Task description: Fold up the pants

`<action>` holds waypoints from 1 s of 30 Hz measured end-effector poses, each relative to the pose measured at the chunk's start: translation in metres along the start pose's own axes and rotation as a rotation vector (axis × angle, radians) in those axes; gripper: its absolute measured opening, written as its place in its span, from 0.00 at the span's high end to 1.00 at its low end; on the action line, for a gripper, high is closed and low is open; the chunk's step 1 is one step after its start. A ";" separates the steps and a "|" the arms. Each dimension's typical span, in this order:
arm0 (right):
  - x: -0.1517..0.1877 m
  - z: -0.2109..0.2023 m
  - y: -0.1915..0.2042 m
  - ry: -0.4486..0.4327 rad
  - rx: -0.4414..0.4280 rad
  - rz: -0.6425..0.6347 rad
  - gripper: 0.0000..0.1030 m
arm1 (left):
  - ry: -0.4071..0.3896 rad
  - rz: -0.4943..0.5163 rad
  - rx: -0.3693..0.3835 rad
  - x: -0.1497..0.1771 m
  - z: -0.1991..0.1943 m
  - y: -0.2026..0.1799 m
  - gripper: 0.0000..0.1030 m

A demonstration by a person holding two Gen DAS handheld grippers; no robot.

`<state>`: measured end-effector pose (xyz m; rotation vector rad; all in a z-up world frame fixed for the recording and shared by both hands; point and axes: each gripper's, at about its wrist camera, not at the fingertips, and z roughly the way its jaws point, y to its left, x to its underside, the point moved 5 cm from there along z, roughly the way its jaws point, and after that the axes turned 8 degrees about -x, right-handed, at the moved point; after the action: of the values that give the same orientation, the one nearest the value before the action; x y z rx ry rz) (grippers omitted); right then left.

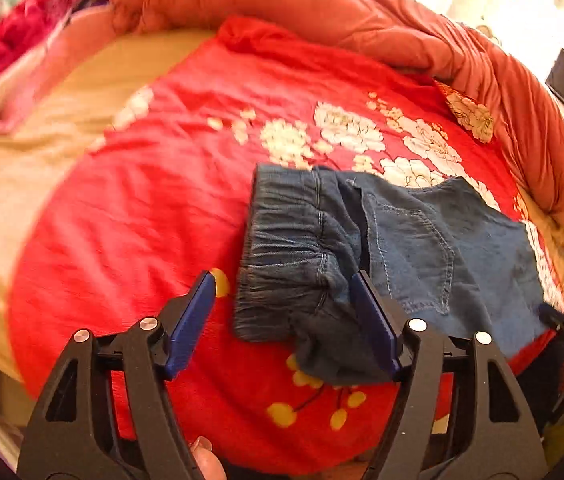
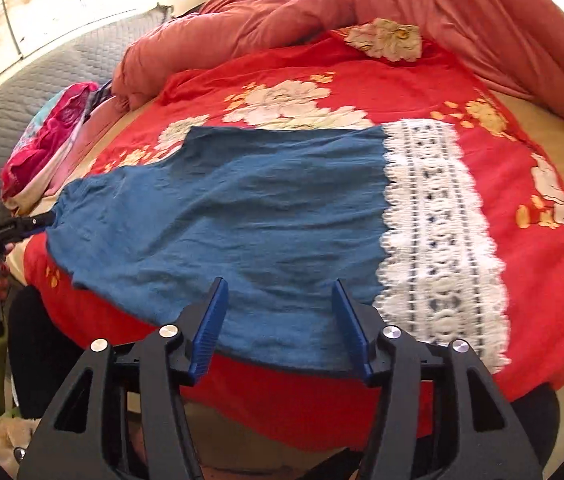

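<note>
Blue denim pants (image 1: 434, 240) with an elastic waistband (image 1: 286, 248) lie flat on a red flowered blanket (image 1: 154, 208). My left gripper (image 1: 286, 292) is open above the near waistband corner, its jaws wide apart on either side of the bunched cloth. In the right wrist view the pants (image 2: 242, 216) stretch from the waist at left to a white lace hem (image 2: 438, 240) at right. My right gripper (image 2: 280, 300) is open over the pants' near edge. The left gripper (image 2: 10, 228) shows at the waist end.
A rolled salmon duvet (image 2: 422, 4) rings the far side of the bed. A pink and red cloth pile (image 2: 54, 136) lies at the far left by a grey quilted headboard (image 2: 42, 80). Beige sheet (image 1: 22, 168) shows beside the blanket.
</note>
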<state>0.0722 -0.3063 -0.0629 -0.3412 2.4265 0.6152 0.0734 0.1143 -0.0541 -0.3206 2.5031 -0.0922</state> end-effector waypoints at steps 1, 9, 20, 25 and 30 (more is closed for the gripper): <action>0.001 0.002 -0.004 0.010 0.003 0.016 0.49 | 0.009 -0.008 0.012 -0.001 0.004 -0.003 0.52; 0.005 0.003 -0.013 0.015 -0.001 0.051 0.49 | -0.059 0.034 -0.092 -0.007 -0.011 0.011 0.65; -0.002 -0.020 -0.022 -0.074 -0.050 0.083 0.43 | -0.090 -0.026 -0.123 -0.012 -0.024 0.028 0.53; -0.028 -0.042 -0.057 -0.151 -0.010 0.129 0.42 | -0.221 0.044 -0.108 -0.045 -0.064 -0.006 0.53; -0.063 -0.038 -0.106 -0.146 0.009 0.198 0.42 | -0.175 0.176 0.008 -0.071 -0.034 -0.085 0.53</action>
<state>0.1428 -0.4106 -0.0341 -0.0490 2.3373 0.6890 0.1270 0.0500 0.0259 -0.0996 2.3452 -0.0030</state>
